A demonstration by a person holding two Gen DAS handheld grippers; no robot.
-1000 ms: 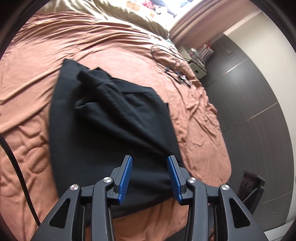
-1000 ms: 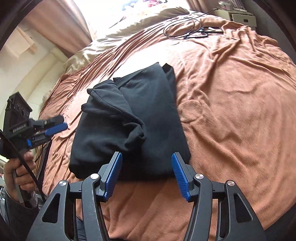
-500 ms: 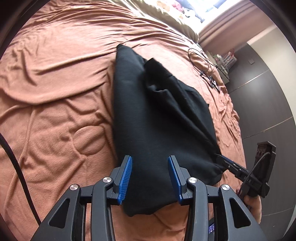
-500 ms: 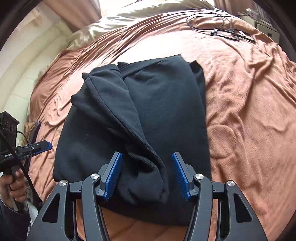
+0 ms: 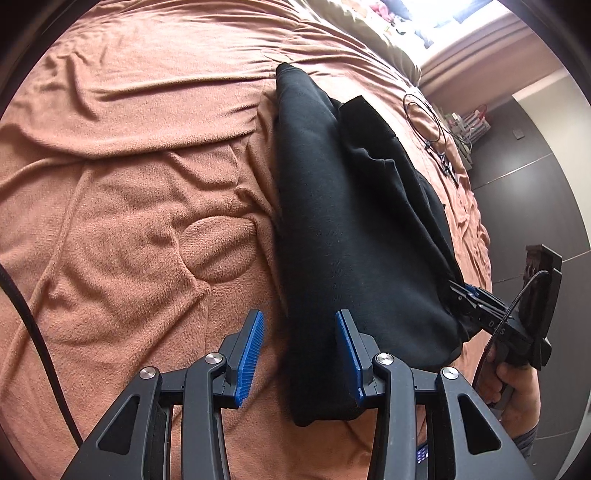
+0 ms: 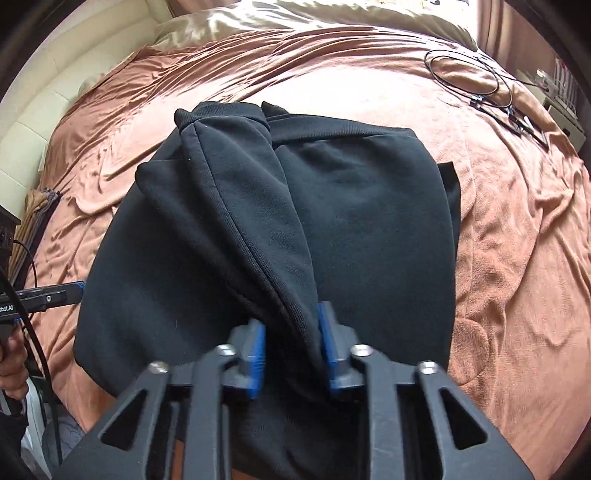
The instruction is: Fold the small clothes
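A black sweatshirt (image 5: 351, 240) lies partly folded on the brown bedspread (image 5: 129, 184). It also shows in the right wrist view (image 6: 351, 206), with a folded sleeve ridge running down its middle. My left gripper (image 5: 299, 354) is open at the garment's near left corner, its right finger against the cloth edge. My right gripper (image 6: 291, 343) is shut on the thick sleeve fold at the near edge. In the left wrist view the right gripper (image 5: 476, 299) shows pinching the garment's right edge. In the right wrist view the left gripper (image 6: 70, 288) shows at the garment's left side.
A coiled black cable (image 6: 476, 77) lies on the bedspread at the far right. A cream pillow (image 6: 295, 14) lies along the far edge of the bed. A dark wall (image 5: 546, 206) stands to the right of the bed.
Both grippers have moved in to the garment's near edge. My right gripper has closed from open onto the sleeve fold. My left gripper has shifted left to the garment's corner and stays open.
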